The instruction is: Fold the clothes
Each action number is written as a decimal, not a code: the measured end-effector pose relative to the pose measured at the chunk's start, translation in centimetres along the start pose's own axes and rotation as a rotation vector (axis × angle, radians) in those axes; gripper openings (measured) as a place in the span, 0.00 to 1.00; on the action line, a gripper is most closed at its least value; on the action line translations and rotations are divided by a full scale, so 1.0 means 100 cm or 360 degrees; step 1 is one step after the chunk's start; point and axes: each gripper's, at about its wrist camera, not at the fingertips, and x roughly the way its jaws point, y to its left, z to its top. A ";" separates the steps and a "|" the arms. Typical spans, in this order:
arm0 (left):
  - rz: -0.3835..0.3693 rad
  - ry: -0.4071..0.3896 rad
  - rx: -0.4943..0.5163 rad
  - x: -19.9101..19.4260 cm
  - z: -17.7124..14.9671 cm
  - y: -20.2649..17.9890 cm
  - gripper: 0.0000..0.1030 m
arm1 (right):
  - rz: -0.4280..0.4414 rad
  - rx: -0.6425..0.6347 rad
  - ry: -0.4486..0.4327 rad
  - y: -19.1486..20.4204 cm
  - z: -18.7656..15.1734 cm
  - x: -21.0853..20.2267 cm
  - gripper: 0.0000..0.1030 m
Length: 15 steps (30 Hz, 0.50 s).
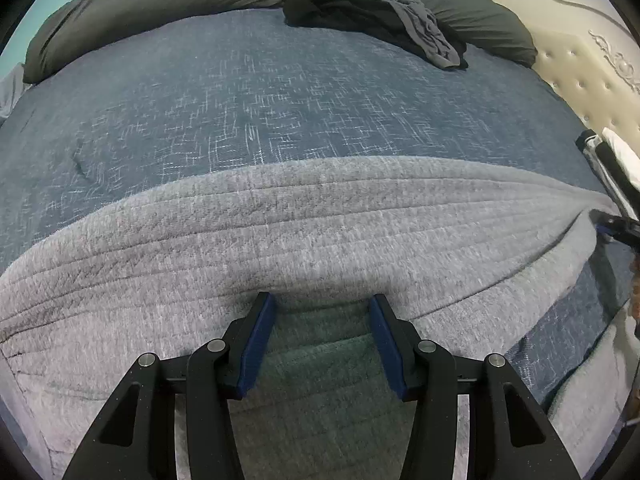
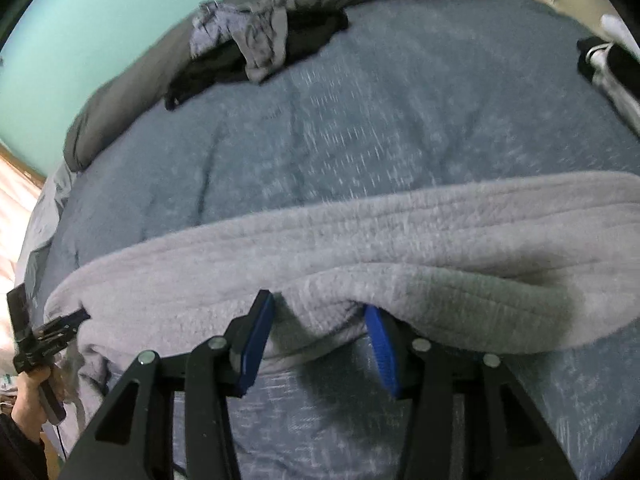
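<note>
Blue woven bedding (image 1: 248, 92) covered the bed, with dark pillows (image 1: 132, 4) and a crumpled clothes pile (image 1: 384, 8) along its far edge. Across the near edge lay my grey fleece garment (image 1: 280, 232), plush and ribbed in long parallel lines. My left jaws (image 1: 322, 316) held a fold of it, as did my right jaws (image 2: 318, 316), where the soft cloth bunched into a thick roll.

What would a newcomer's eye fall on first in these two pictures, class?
A fluffy grey garment stretched across the near part of the blue bedspread, with the left gripper and right gripper at its near edge. Next, the heap of crumpled clothes at the far side.
</note>
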 end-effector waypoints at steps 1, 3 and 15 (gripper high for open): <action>-0.0004 0.0002 -0.0005 0.000 0.000 0.000 0.52 | 0.0026 0.0003 -0.0017 0.003 -0.002 -0.007 0.47; -0.0002 0.0006 -0.0007 0.000 -0.001 -0.001 0.52 | 0.0093 -0.0022 -0.0027 0.014 -0.009 -0.019 0.49; -0.0009 0.0023 -0.0010 0.004 -0.003 -0.007 0.52 | 0.0236 -0.0693 0.0124 0.126 -0.052 -0.023 0.49</action>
